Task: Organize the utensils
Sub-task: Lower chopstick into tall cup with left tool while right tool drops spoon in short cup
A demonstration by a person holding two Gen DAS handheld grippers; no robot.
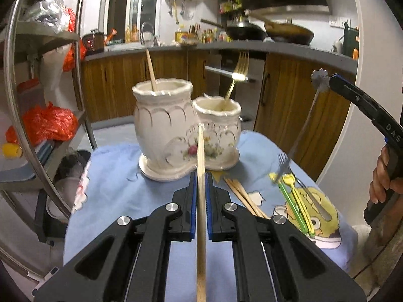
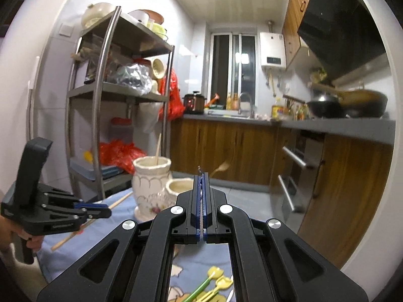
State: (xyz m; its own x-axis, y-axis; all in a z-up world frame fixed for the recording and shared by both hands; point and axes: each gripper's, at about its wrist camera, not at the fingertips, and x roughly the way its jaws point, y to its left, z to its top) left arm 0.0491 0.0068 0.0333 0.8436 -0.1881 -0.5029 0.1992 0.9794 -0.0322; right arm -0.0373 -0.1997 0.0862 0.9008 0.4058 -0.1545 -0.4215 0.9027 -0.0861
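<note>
A white ceramic holder [image 1: 176, 136] with two cups stands on the blue cloth. Its taller cup holds a chopstick [image 1: 152, 71], its lower cup a gold fork [image 1: 239, 70]. My left gripper [image 1: 201, 176] is shut on a wooden chopstick [image 1: 200, 151] that points at the holder from just in front of it. To the right, my right gripper [image 1: 332, 79] is shut on the flower-ended handle of a silver fork [image 1: 301, 130], which hangs tines down above the cloth. In the right wrist view the right gripper [image 2: 201, 175] is shut on the thin handle, with the left gripper [image 2: 108, 211] and holder [image 2: 151, 183] to its left.
Loose chopsticks [image 1: 245, 197], green and yellow plastic forks [image 1: 294, 198] and a silver utensil [image 1: 317, 203] lie on the cloth right of the holder. A steel shelf rack [image 2: 105, 95] stands to the left. Wooden cabinets and a counter with woks [image 1: 289, 34] lie behind.
</note>
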